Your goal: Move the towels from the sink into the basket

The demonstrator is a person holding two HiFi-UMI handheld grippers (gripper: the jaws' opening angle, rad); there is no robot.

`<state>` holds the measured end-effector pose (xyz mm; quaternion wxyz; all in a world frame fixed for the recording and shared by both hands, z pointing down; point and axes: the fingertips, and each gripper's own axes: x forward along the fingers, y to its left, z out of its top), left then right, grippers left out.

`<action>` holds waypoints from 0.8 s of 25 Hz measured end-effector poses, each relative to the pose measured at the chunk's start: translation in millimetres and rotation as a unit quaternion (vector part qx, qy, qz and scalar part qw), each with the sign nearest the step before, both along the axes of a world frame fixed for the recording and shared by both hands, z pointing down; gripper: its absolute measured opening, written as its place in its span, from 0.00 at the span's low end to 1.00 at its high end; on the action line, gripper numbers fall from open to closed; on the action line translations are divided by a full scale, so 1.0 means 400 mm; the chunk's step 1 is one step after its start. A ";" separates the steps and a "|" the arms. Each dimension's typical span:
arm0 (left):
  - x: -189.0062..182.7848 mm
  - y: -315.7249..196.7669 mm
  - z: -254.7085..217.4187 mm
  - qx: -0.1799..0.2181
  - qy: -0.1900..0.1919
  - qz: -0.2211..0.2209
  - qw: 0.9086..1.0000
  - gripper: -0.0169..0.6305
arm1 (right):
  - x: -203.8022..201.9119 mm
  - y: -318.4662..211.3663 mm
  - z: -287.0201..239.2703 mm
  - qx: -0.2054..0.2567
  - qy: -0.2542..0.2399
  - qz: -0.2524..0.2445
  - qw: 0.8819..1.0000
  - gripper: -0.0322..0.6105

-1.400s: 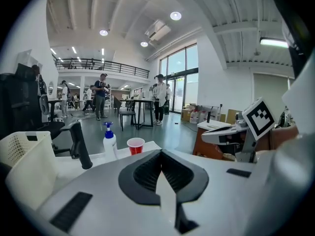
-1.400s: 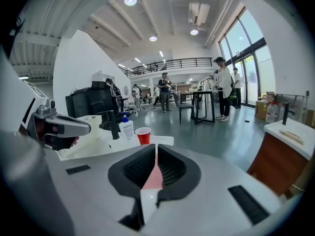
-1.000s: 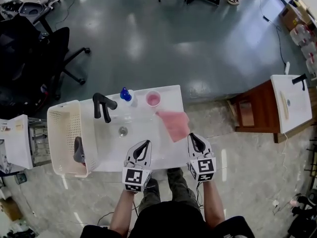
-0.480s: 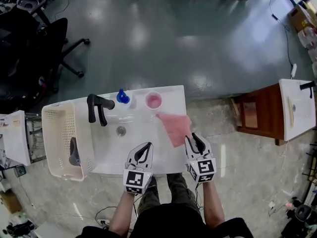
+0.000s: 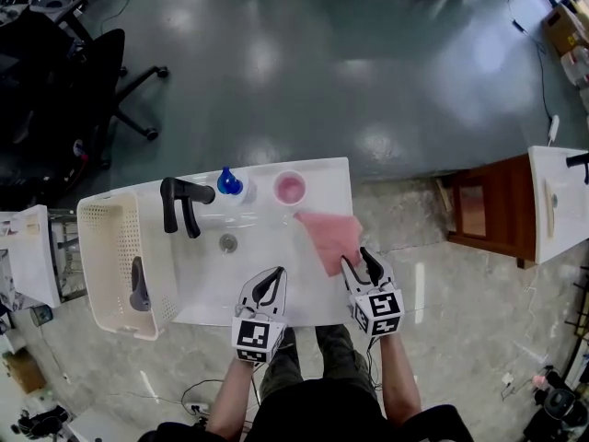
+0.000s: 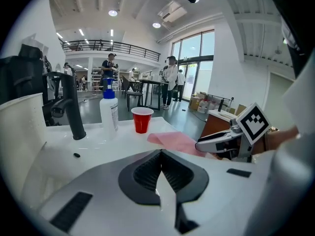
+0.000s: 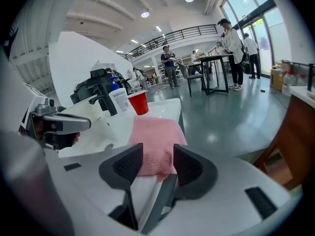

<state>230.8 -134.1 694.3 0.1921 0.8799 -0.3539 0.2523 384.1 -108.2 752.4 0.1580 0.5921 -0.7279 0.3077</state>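
Towel: pink, lying flat on the right side of the sink, its right edge reaching past the sink's rim. Its long axis runs almost in line with the right gripper. The near narrow end points back into those jaws, and the far end points ahead of them and a little left, toward the cup.

In the right gripper view the jaws stand apart, having just been opening. The towel's near end lies between the pads, and they do not press on it. The rest of the cloth stretches straight ahead of the jaw tips.

The left gripper has its jaws together with nothing between them. It hangs over the sink's near edge, with the towel ahead and to the right of its tips. The tap and bottle stand ahead and to their left.

The basket sits against the sink's left side, well to the left of both grippers, with a dark thing inside that I cannot make out.
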 end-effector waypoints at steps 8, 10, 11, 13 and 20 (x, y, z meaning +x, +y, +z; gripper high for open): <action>0.001 -0.002 0.001 -0.002 -0.002 -0.005 1.000 0.04 | 0.005 0.001 0.012 -0.009 0.019 -0.004 1.000 0.33; 0.000 -0.001 -0.001 -0.002 -0.003 -0.007 1.000 0.04 | 0.007 0.002 0.010 -0.008 0.027 -0.005 1.000 0.27; -0.001 0.000 -0.002 -0.002 -0.003 -0.008 1.000 0.04 | 0.009 0.002 0.010 -0.007 0.030 -0.004 1.000 0.24; -0.002 0.001 -0.004 -0.001 -0.003 -0.010 1.000 0.04 | 0.015 0.001 0.008 -0.004 0.036 -0.001 0.999 0.19; -0.008 0.011 -0.038 0.009 0.002 -0.018 1.000 0.04 | 0.022 0.010 -0.018 0.005 0.047 0.001 0.999 0.12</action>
